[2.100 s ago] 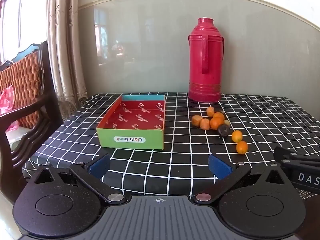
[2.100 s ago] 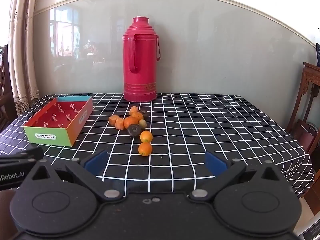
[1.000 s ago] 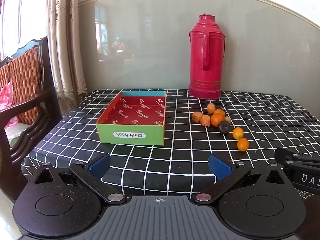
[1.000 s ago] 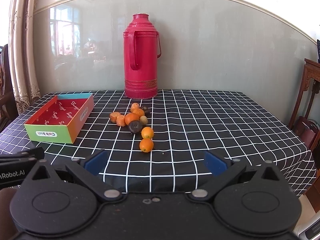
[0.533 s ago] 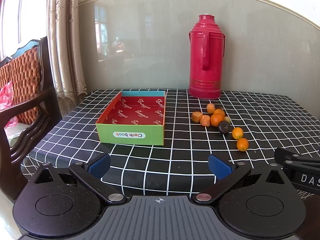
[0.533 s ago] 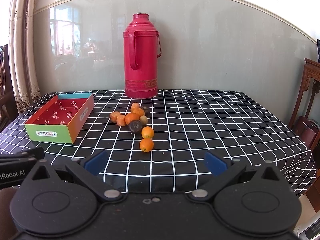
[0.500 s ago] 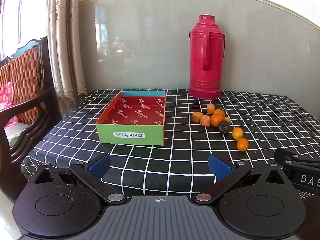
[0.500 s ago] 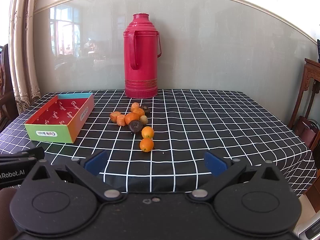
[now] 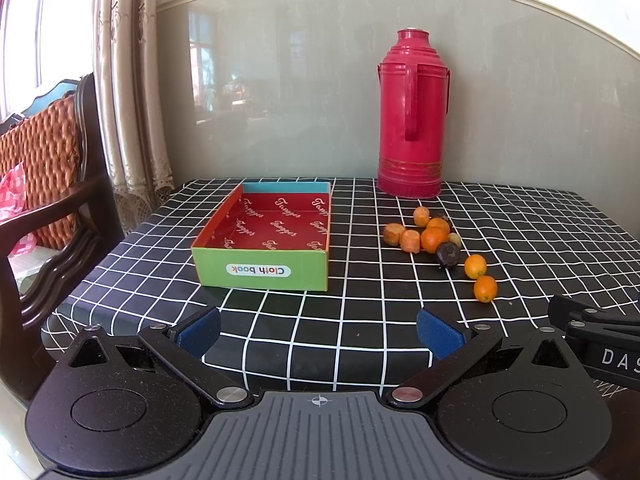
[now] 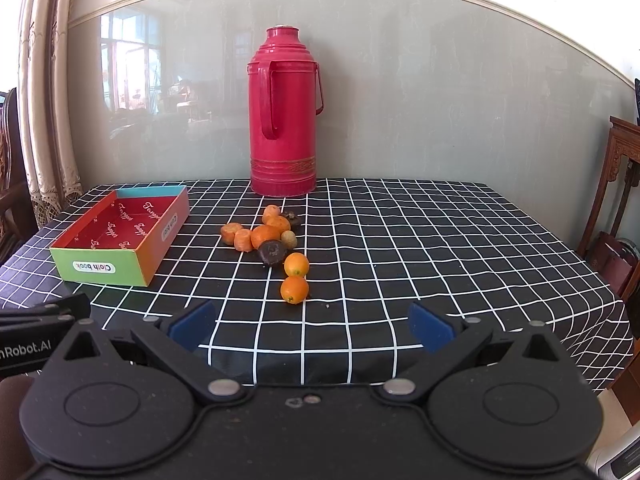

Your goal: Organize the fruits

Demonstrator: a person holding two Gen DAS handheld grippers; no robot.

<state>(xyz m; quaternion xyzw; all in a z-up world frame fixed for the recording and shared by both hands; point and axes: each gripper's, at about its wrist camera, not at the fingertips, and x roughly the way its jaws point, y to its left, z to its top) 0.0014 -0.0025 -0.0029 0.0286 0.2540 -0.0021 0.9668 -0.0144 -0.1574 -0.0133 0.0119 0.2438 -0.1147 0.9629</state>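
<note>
Facing a table draped in a black cloth with a white grid [image 9: 360,320], the left gripper [image 9: 319,330] and the right gripper [image 10: 311,326] hang side by side at the near edge, each with its blue-padded jaws spread wide and nothing between them. Toward the left side of the table lies an open shallow box [image 9: 264,270], green on its near wall with a "Cloth book" label and red inside; nothing lies in it. To its right, well apart from it, the fruits [image 10: 266,236] sit loose on the cloth: a tight cluster of small orange pieces with a dark, nearly black fruit [image 10: 271,252] at its near edge and a pale one [image 10: 289,239] touching the cluster, then an orange kumquat [image 10: 296,264] just beyond the dark fruit and a second kumquat [image 10: 294,289] nearest the grippers. Another dark piece [image 10: 291,218] shows at the back of the cluster; its kind cannot be told. Behind the fruit, at the far edge against a glossy grey-green wall panel [image 10: 440,100], stands an upright red thermos [image 10: 283,120] with a side handle. Wooden chairs [image 9: 52,184] flank the table.
</note>
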